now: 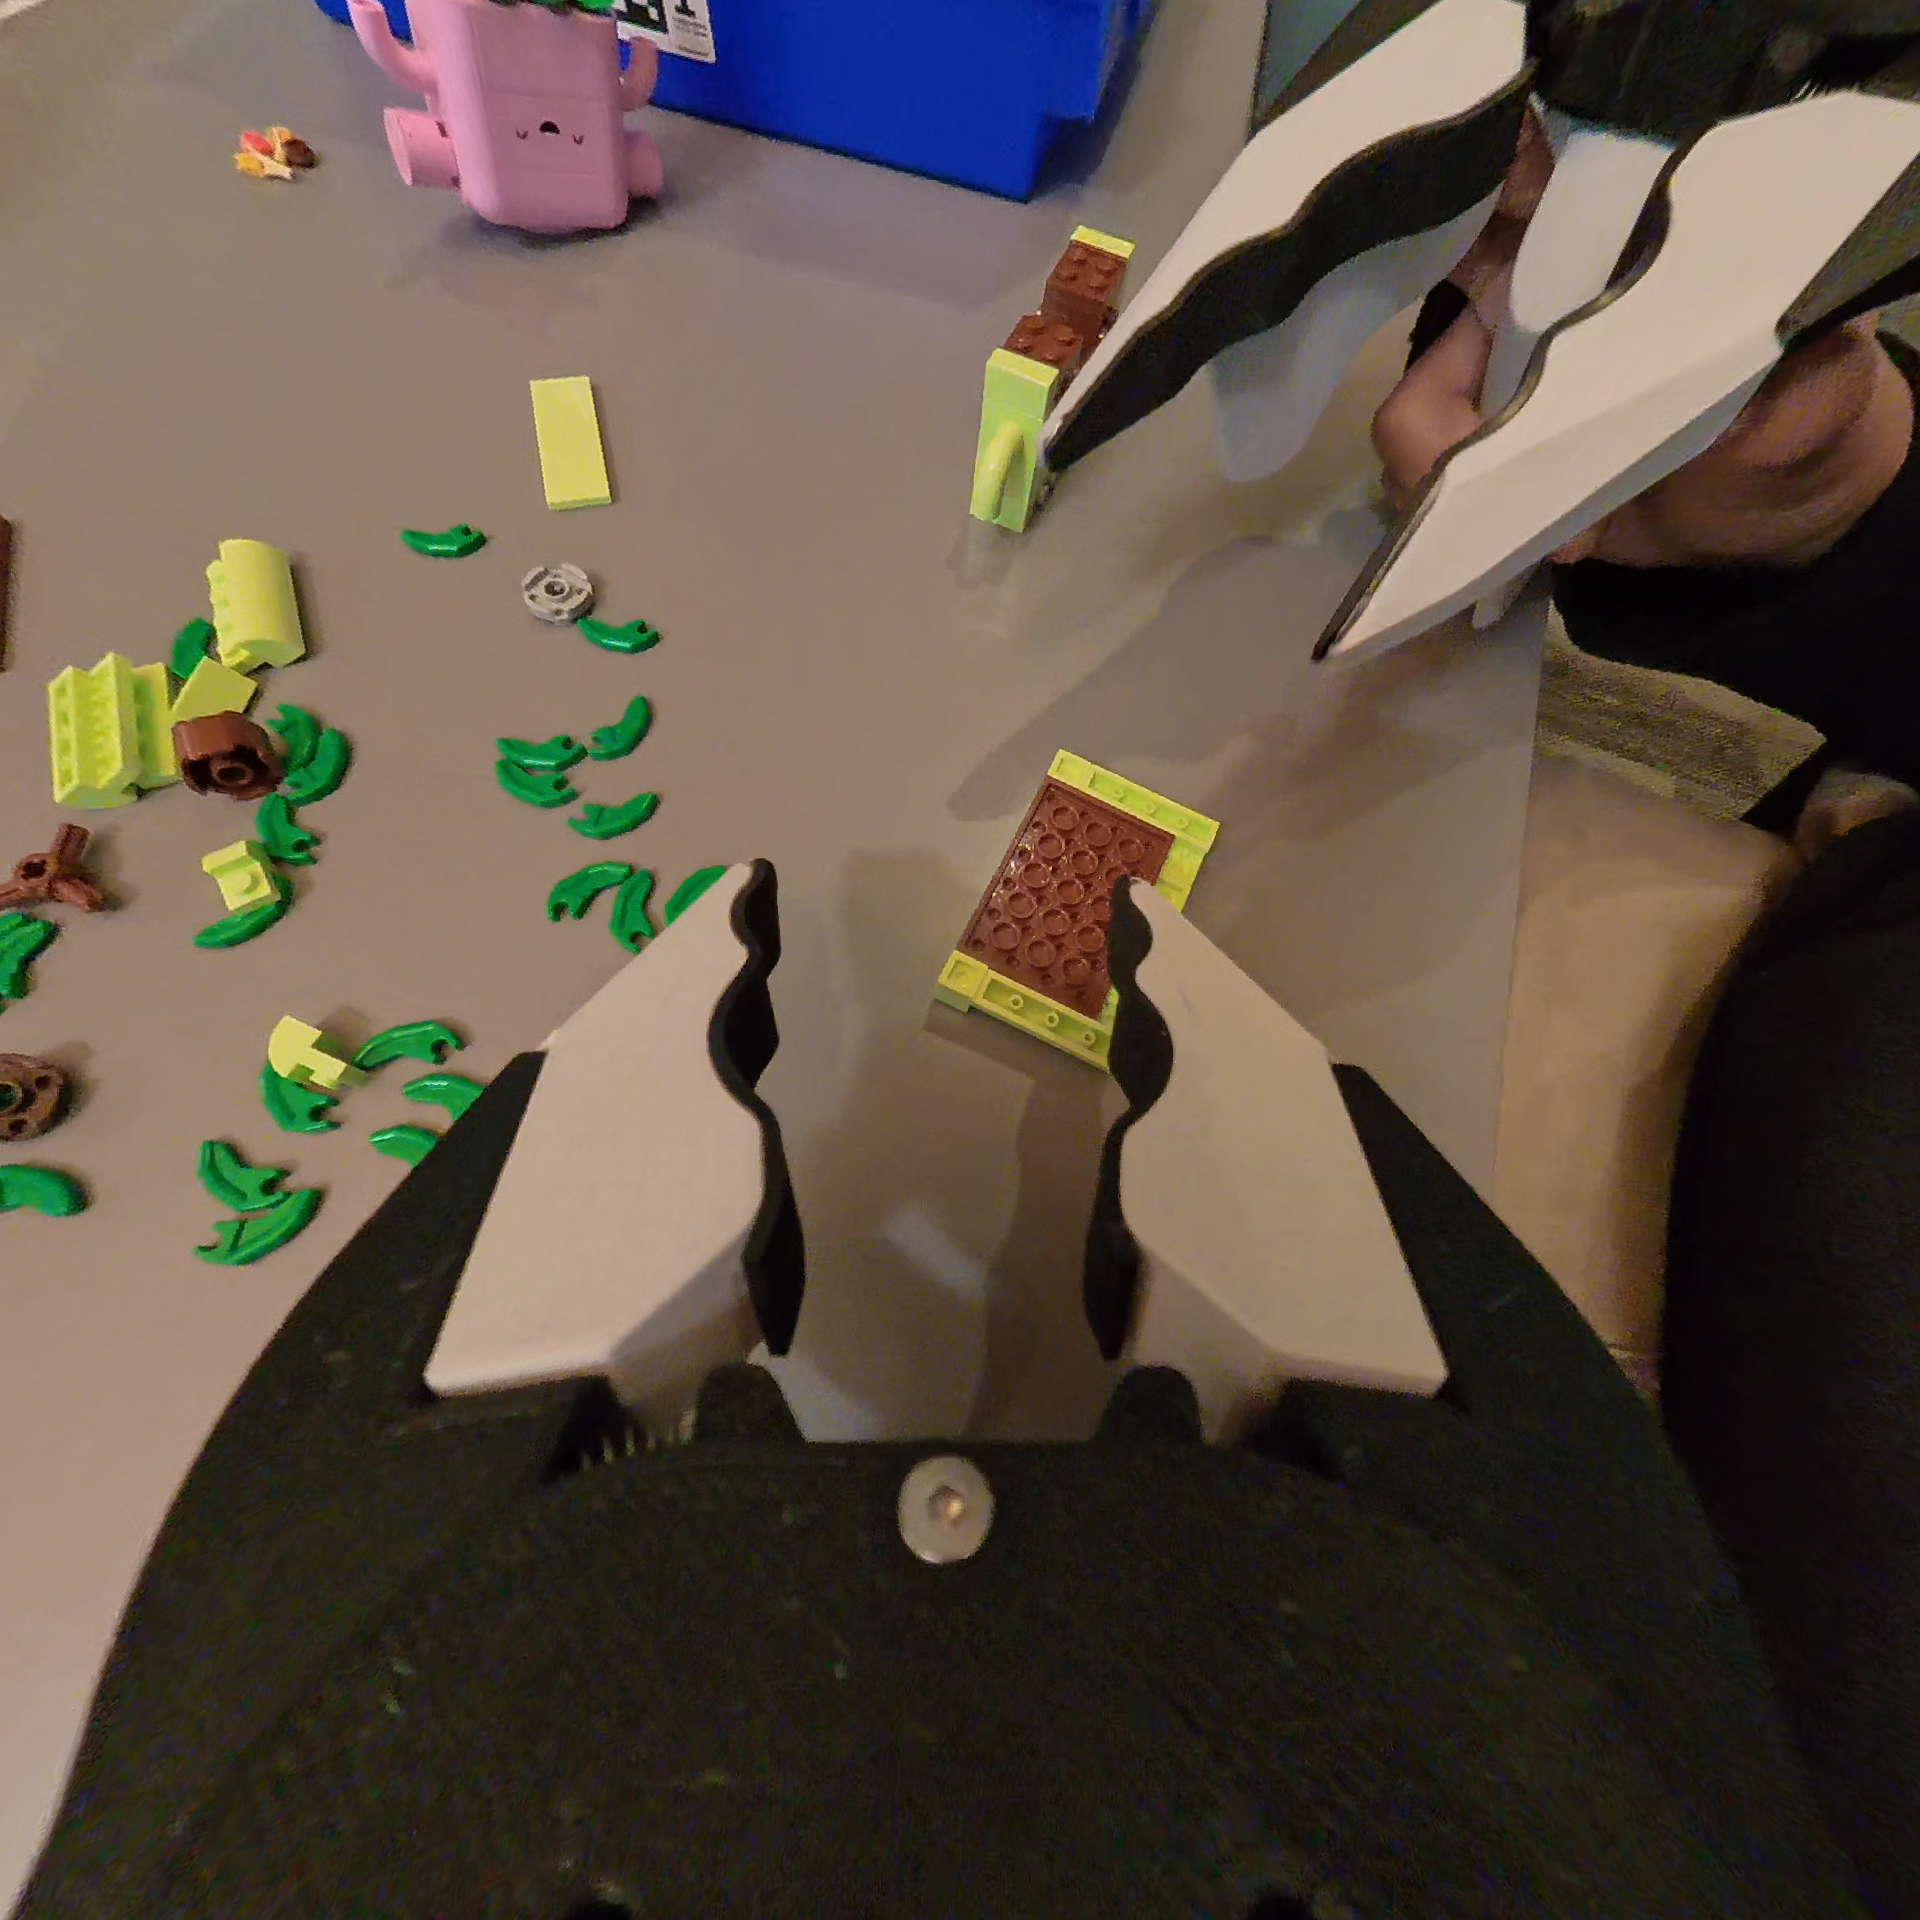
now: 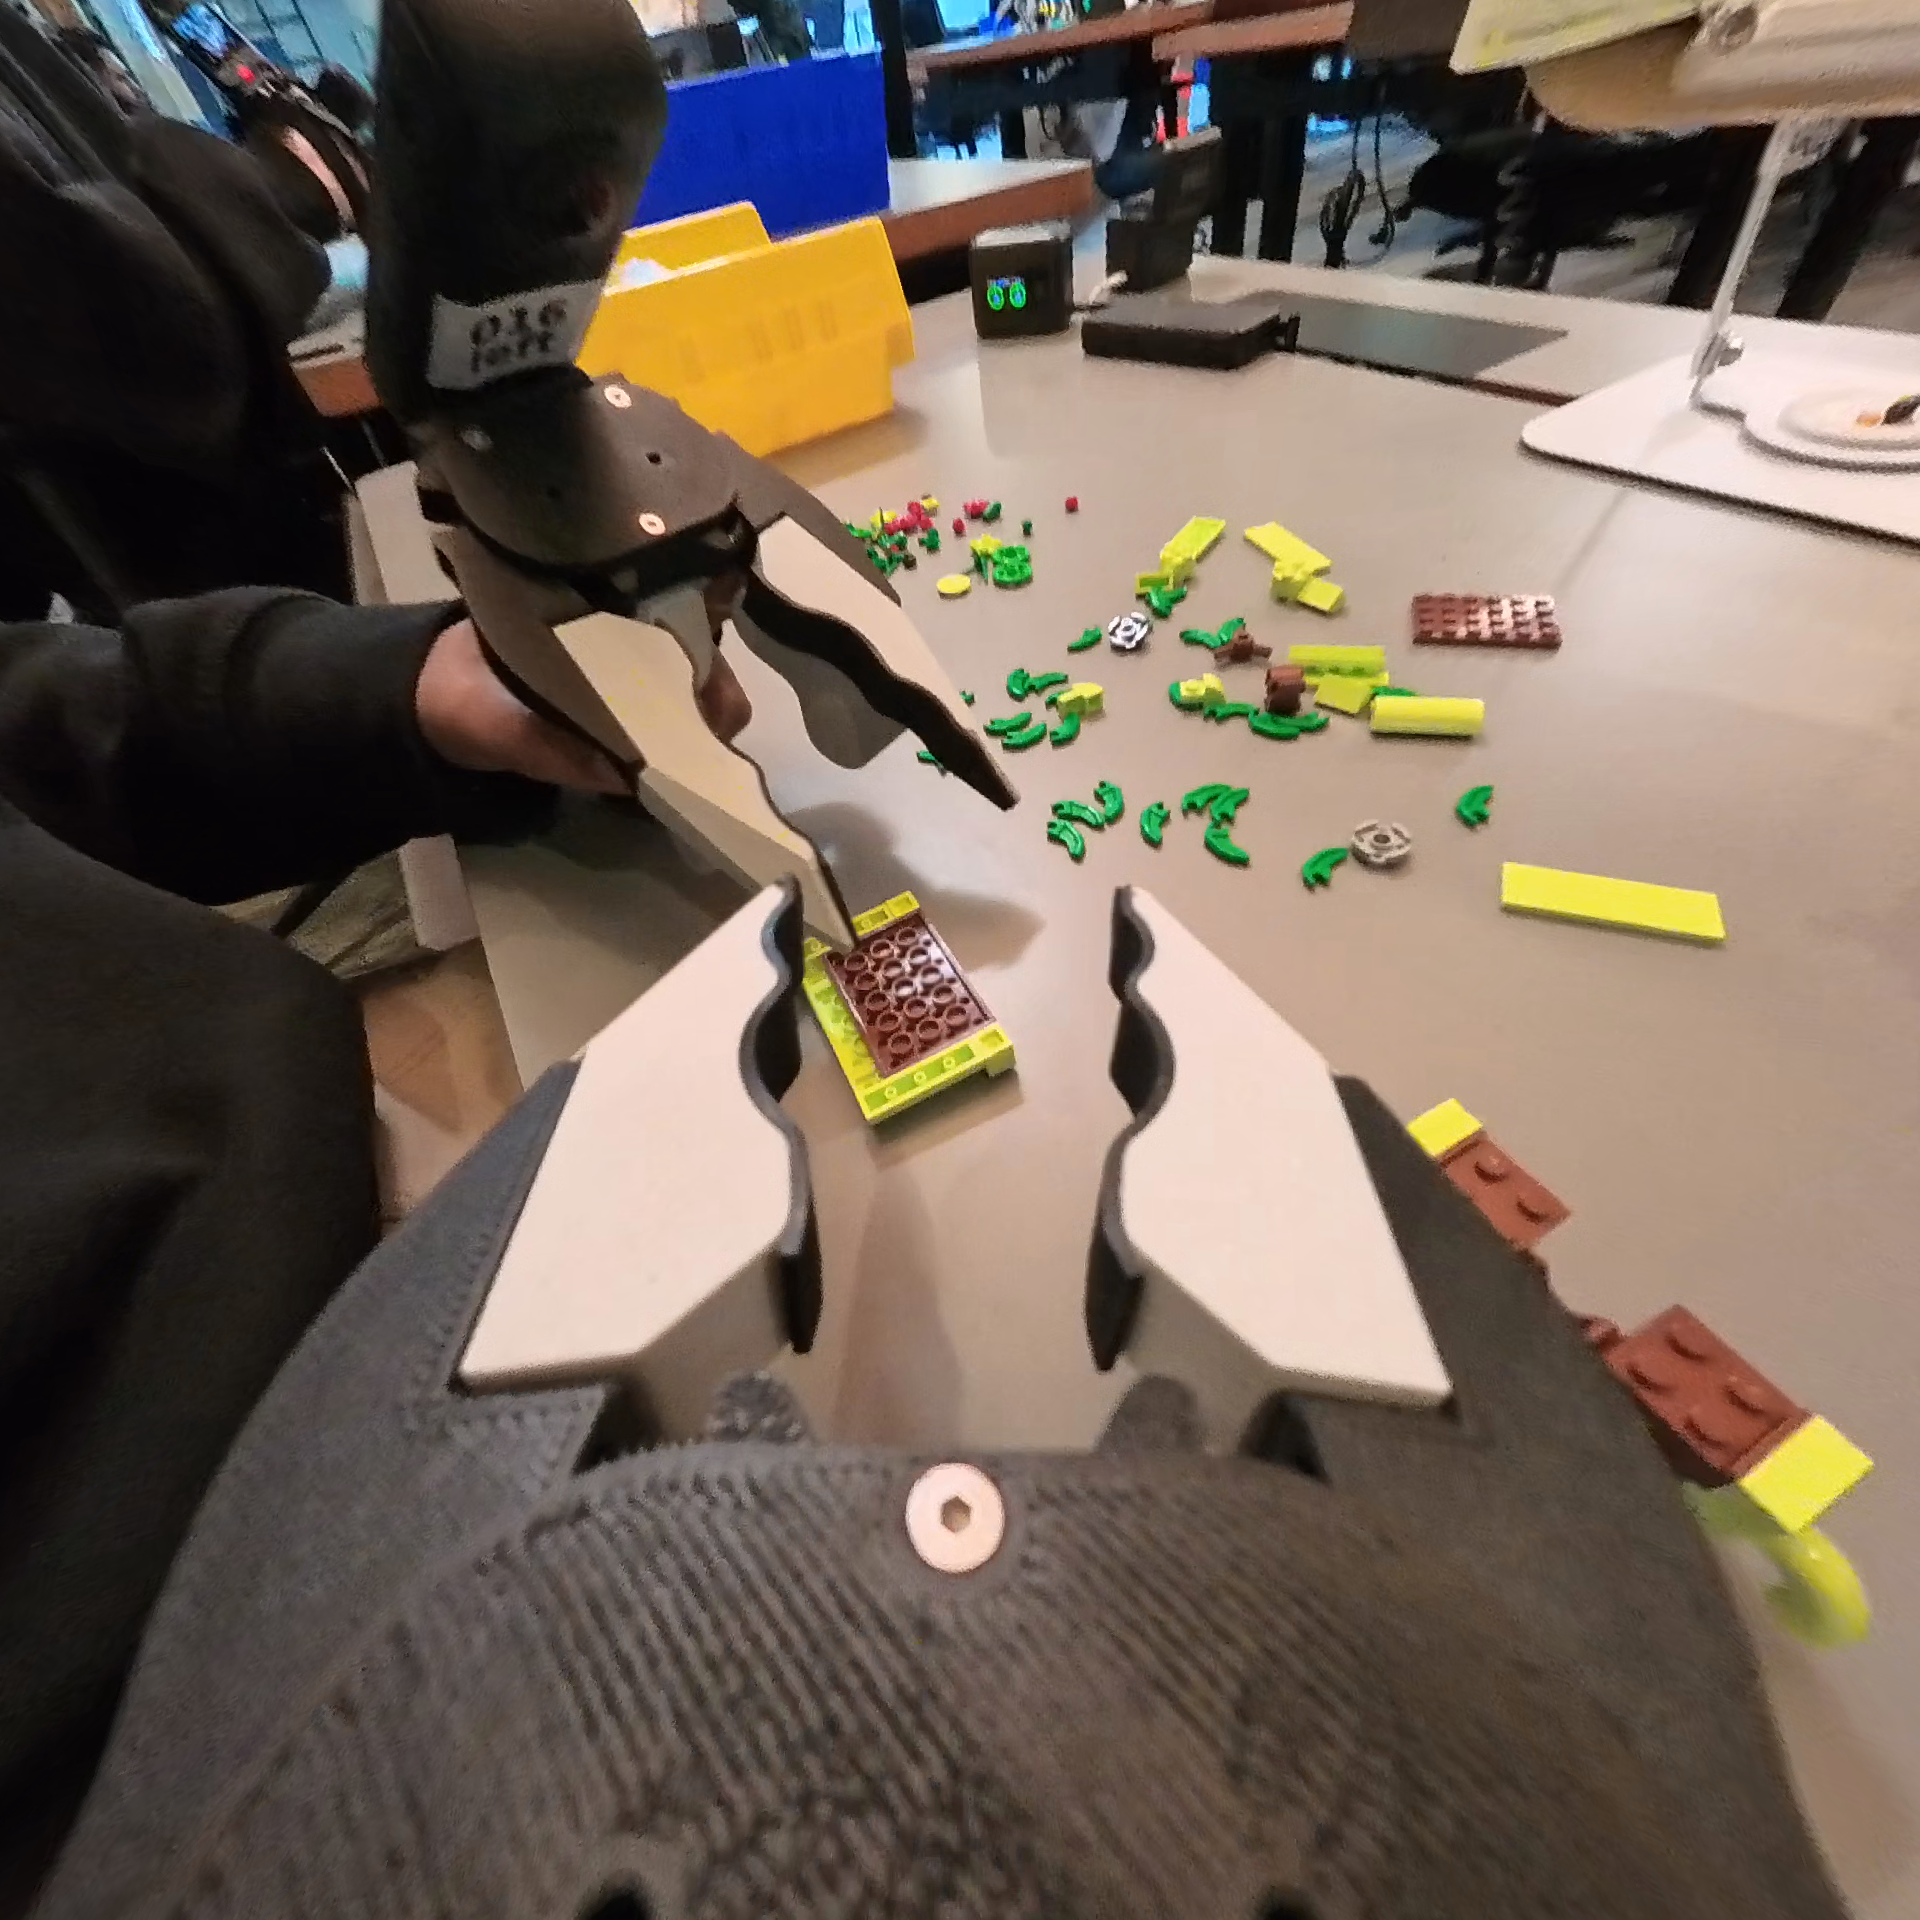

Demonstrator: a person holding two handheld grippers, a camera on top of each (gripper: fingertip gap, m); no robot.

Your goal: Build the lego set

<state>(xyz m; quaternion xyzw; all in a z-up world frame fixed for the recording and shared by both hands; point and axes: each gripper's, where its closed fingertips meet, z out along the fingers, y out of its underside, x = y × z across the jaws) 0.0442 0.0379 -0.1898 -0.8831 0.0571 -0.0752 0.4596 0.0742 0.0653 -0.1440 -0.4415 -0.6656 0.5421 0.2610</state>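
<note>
Early going, I judge: the brown studded plate on lime-green plastic edging (image 1: 1070, 899) and a brown-and-lime brick stack (image 1: 1049, 374) are assembled, green leaf pieces (image 1: 540, 769) scattered left, left gripper (image 1: 940, 914) and right gripper (image 2: 961, 925) both wide, empty.

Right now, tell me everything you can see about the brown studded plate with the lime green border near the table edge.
The brown plate is a flat rectangle of shiny plastic with rows of round studs, sitting on lime green pieces that show as a border around it. It lies flat on the grey table, near the edge. One of the left gripper's fingers reaches its corner and seems to touch it. The right gripper is open and apart from it.
</note>
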